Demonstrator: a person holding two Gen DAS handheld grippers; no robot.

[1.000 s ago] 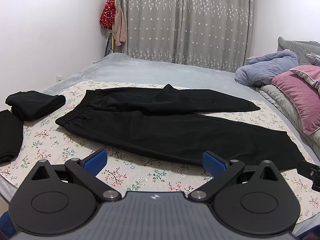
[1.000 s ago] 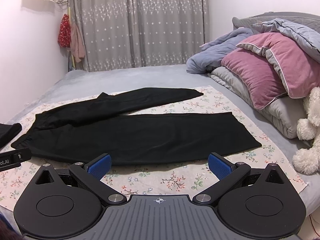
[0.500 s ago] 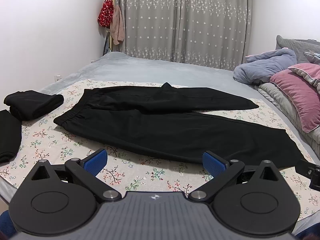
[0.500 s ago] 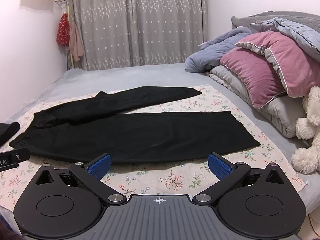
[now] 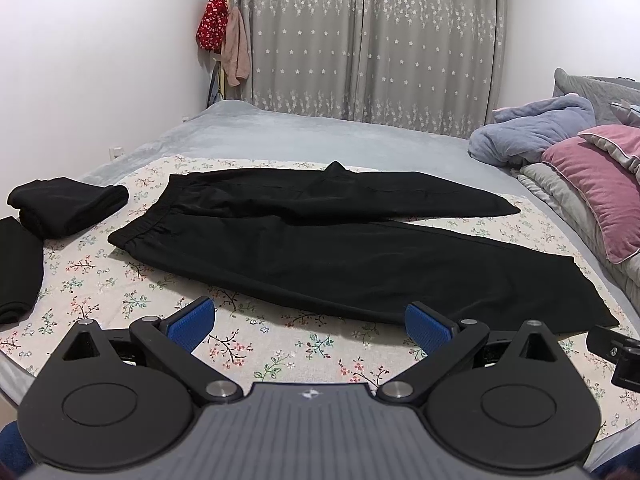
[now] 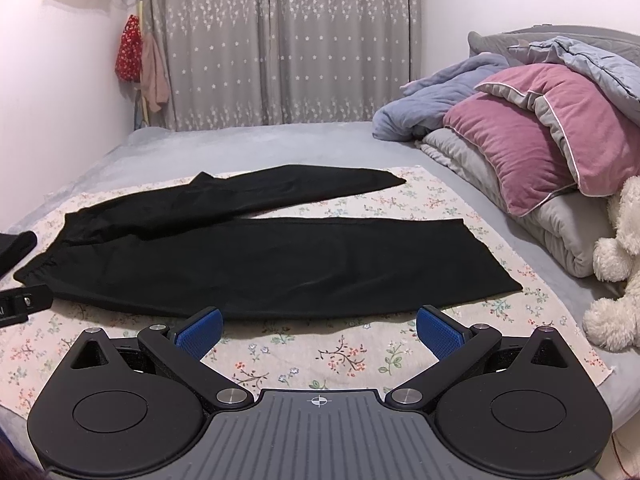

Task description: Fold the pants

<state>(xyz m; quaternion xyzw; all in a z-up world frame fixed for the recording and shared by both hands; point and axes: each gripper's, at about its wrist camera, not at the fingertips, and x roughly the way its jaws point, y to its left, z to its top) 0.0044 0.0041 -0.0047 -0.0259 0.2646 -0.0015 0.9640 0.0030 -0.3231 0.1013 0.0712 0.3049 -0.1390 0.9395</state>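
Black pants (image 5: pixel 320 248) lie spread flat on a floral sheet (image 5: pixel 280 344) on the bed, waistband at the left, legs running right; the far leg angles away from the near one. They also show in the right wrist view (image 6: pixel 248 256). My left gripper (image 5: pixel 308 326) is open and empty, just short of the near leg's front edge. My right gripper (image 6: pixel 318 330) is open and empty, just short of the near leg toward its cuff end.
Folded black garments (image 5: pixel 64 204) lie at the left of the sheet. Pink and grey pillows (image 6: pixel 532 148) and a blue blanket (image 6: pixel 436 96) pile at the right. A white plush toy (image 6: pixel 616 272) sits at the right bed edge. Curtains (image 5: pixel 368 40) hang behind.
Both grippers have drifted slightly closer to the pants; the pants have not moved. Both stay open.
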